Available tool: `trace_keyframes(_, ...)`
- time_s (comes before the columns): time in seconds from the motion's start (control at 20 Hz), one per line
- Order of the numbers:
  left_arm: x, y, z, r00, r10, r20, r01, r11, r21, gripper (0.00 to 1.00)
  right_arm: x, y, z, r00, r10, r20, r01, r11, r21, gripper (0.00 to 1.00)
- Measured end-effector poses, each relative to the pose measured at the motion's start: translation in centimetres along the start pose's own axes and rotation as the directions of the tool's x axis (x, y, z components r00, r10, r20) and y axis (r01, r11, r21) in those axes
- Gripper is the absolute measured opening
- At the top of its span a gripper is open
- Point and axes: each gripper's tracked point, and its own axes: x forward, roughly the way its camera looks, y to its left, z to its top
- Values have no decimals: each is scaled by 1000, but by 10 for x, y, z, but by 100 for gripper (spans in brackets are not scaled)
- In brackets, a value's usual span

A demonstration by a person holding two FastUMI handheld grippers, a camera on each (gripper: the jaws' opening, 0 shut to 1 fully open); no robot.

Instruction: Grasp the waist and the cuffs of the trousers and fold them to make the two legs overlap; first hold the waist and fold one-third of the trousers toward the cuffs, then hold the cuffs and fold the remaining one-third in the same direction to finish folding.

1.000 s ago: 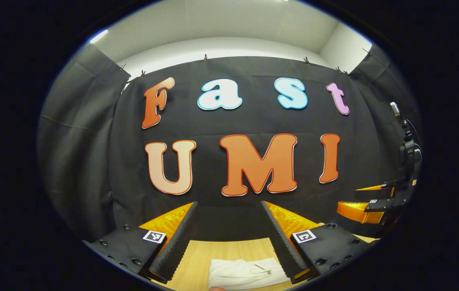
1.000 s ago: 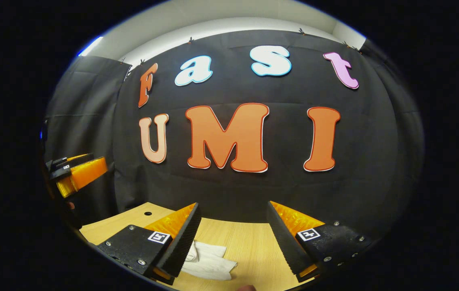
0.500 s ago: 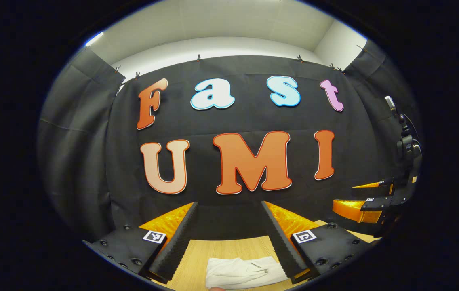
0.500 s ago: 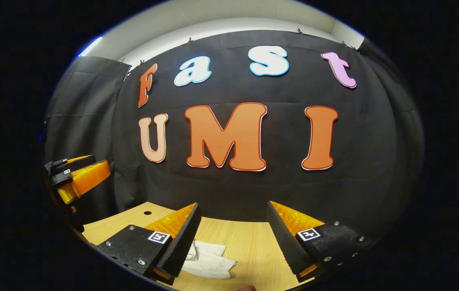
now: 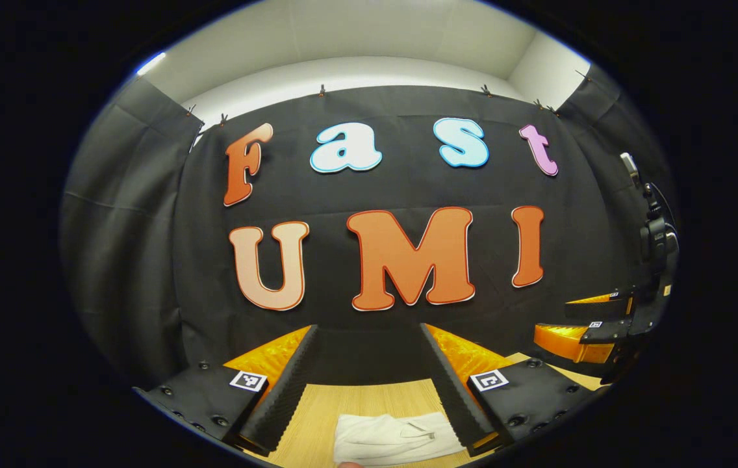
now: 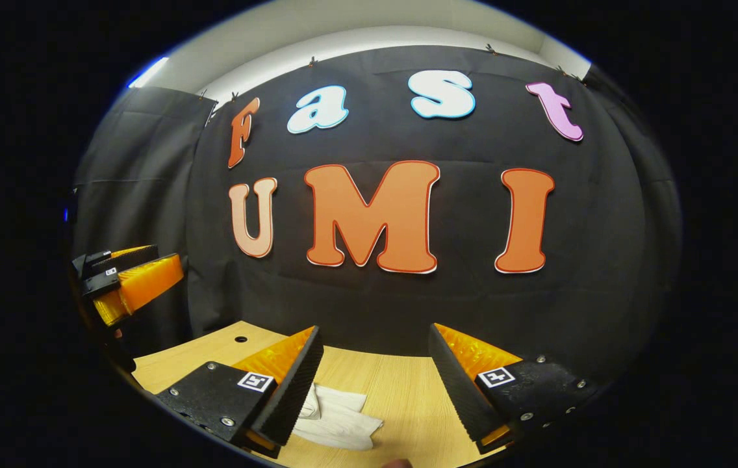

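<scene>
Trousers (image 5: 395, 439) folded small near table (image 6: 401, 390) front edge; seemingly finished. Left gripper (image 5: 369, 377), right gripper (image 6: 375, 377) spread wide, empty.

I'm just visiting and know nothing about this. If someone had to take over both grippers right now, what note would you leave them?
Left gripper: open, holding nothing, raised above the table, with the trousers lying below between its fingers.
Right gripper: open, holding nothing, also raised; the trousers lie by its left finger.
Trousers: a small white bundle lying flat on the table, touched by neither gripper.
Done: they look folded into a compact stack already.
Left: probably nothing but checking that the folds are neat; the bundle is partly hidden by the fingers, so I can't confirm every fold.
</scene>
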Motion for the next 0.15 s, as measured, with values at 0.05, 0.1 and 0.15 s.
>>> trace_keyframes(0.05, 1, -1, -3, 1000, -4, -8, 4, 1000, -3, 97, 2, -1, -1, 1000, -6, -6, 6, 1000, -2, 98)
trace_keyframes(0.1, 3, -3, -6, 1000, -12, -19, 11, 1000, -18, 97, 4, -3, -2, 1000, -14, -10, 14, 1000, -8, 98)
trace_keyframes(0.15, 3, -6, -9, 999, -25, -32, 24, 999, -37, 97, 6, -4, -4, 1000, -16, -16, 16, 1000, -13, 98)
